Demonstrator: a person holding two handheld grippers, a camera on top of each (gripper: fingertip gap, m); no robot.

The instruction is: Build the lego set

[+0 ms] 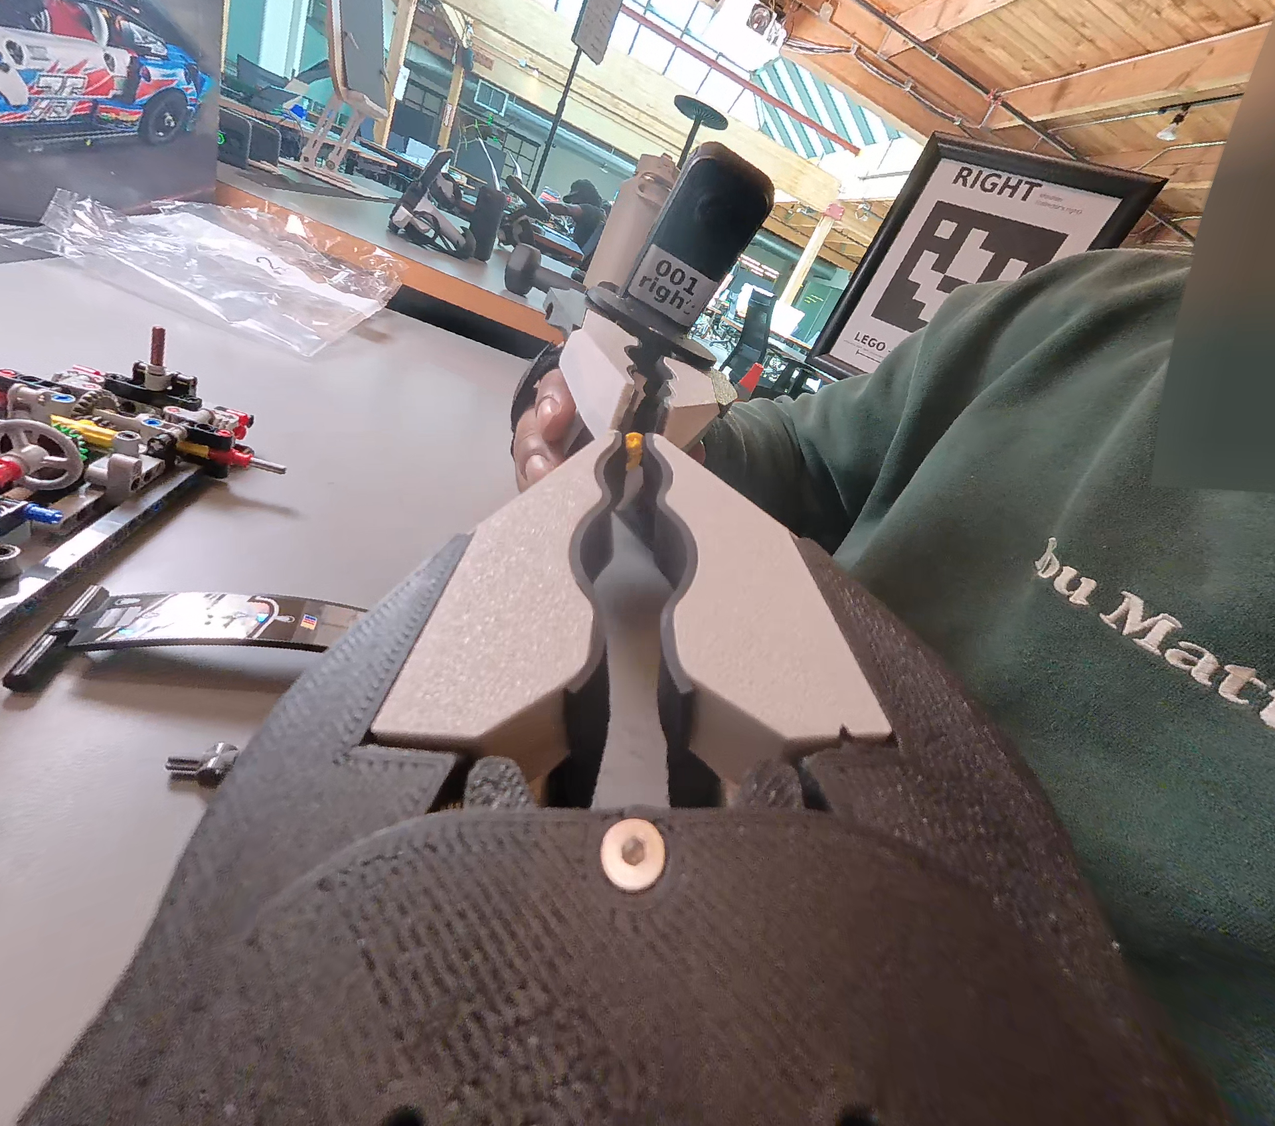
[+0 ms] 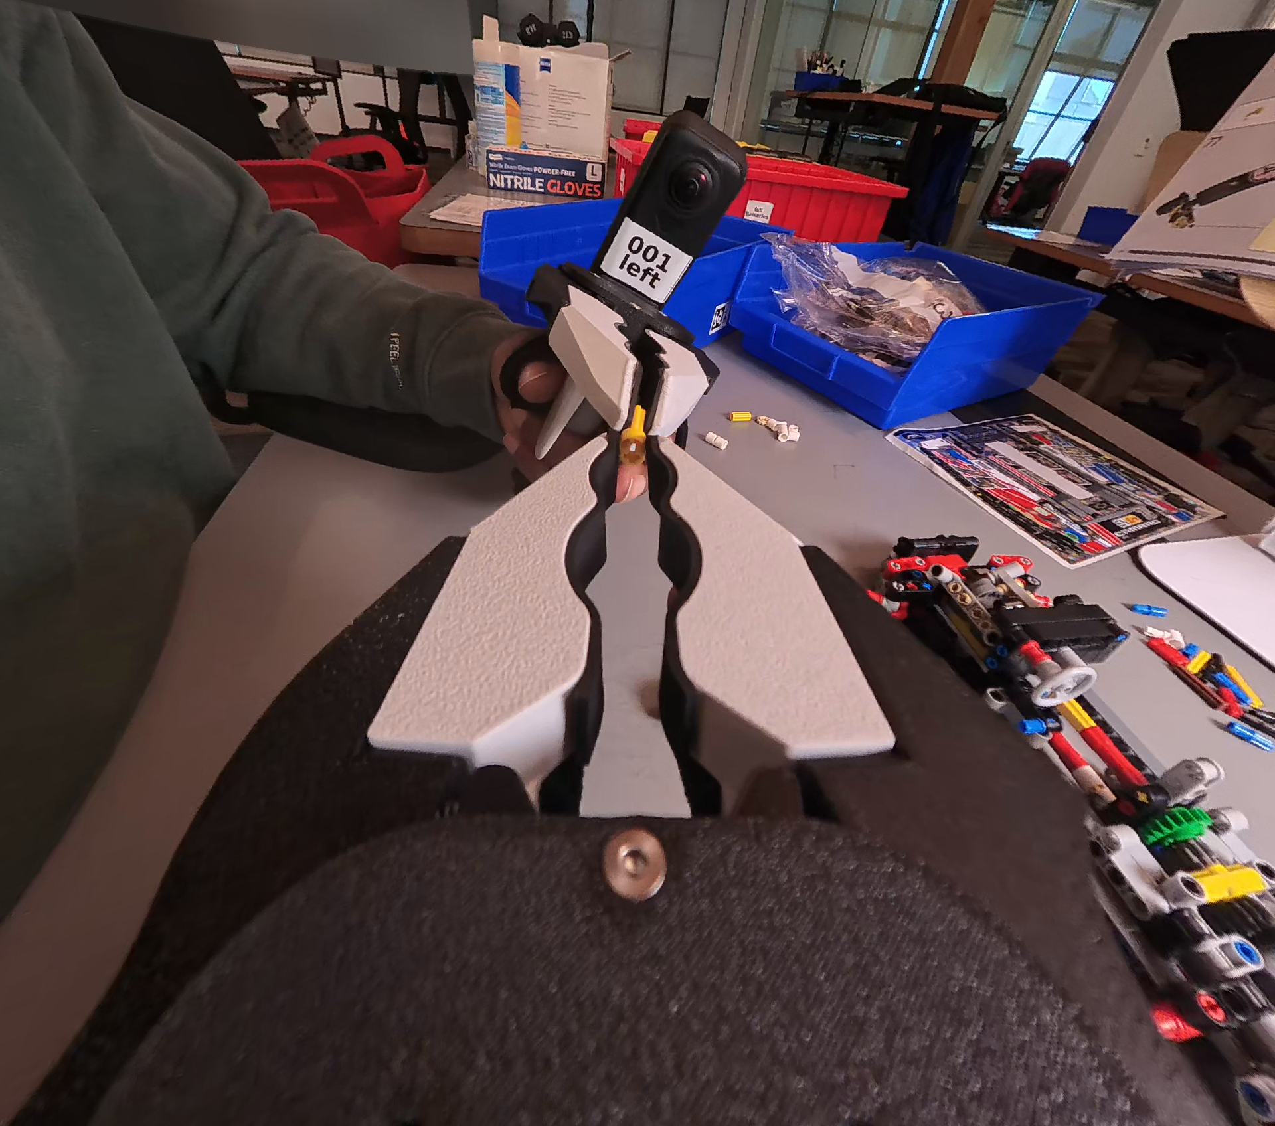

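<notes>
The two grippers are held tip to tip above the grey table [image 2: 862, 493], and a small yellow pin [image 2: 632, 436] is found between them. The right gripper [image 2: 631, 453] is clenched on the lower end of the pin. The left gripper [image 1: 633, 450] is closed on the same pin, whose upper end is seen between its tips in the right wrist view. The half-built lego chassis [image 2: 1076, 700] lies on the table, to the right of the pin in the right wrist view. Behind the chassis a sticker sheet [image 2: 1049, 482] and two blue bins [image 2: 966, 362] are seen, one holding plastic bags.
</notes>
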